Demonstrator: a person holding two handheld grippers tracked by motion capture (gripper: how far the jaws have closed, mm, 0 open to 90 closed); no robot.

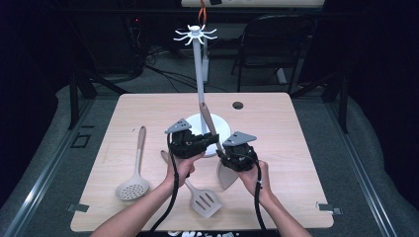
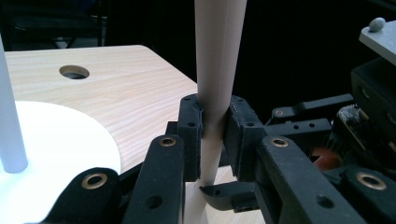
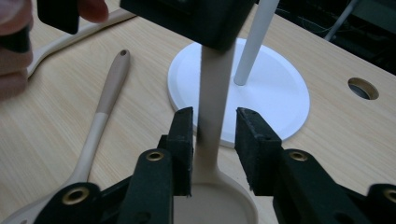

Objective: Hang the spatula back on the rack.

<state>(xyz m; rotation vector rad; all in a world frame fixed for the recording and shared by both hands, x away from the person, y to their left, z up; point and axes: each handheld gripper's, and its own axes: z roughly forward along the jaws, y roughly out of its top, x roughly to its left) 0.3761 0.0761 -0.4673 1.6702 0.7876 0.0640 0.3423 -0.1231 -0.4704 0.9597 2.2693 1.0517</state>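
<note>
**Spoon mid-handoff next to the utensil stand**

The beige spoon is held up off the table, handle pointing up and leaning toward the pole of the white utensil stand, bowl hanging low near the front of the table. The left gripper is clamped tight on the handle; in the left gripper view both pads press right against it. The right gripper sits lower, down near the neck just above the bowl, and its jaws stand apart with a visible gap on each side of the handle, so it's not gripping anything right now.

What I'd worry about: only one grip is carrying the spoon, and it's on a smooth tapered handle. If that grip loosens before the right one closes, my guess is the spoon slides or pivots and the bowl drops. The handle tip is also close to the stand's pole, so a careless lift could knock it, and the hooks at the top are a small target.

Around it: a slotted turner and a skimmer lie flat on the light wood table, which has a cable hole near the back. The room is dark, with a black chair and cables on the grey floor.
</note>
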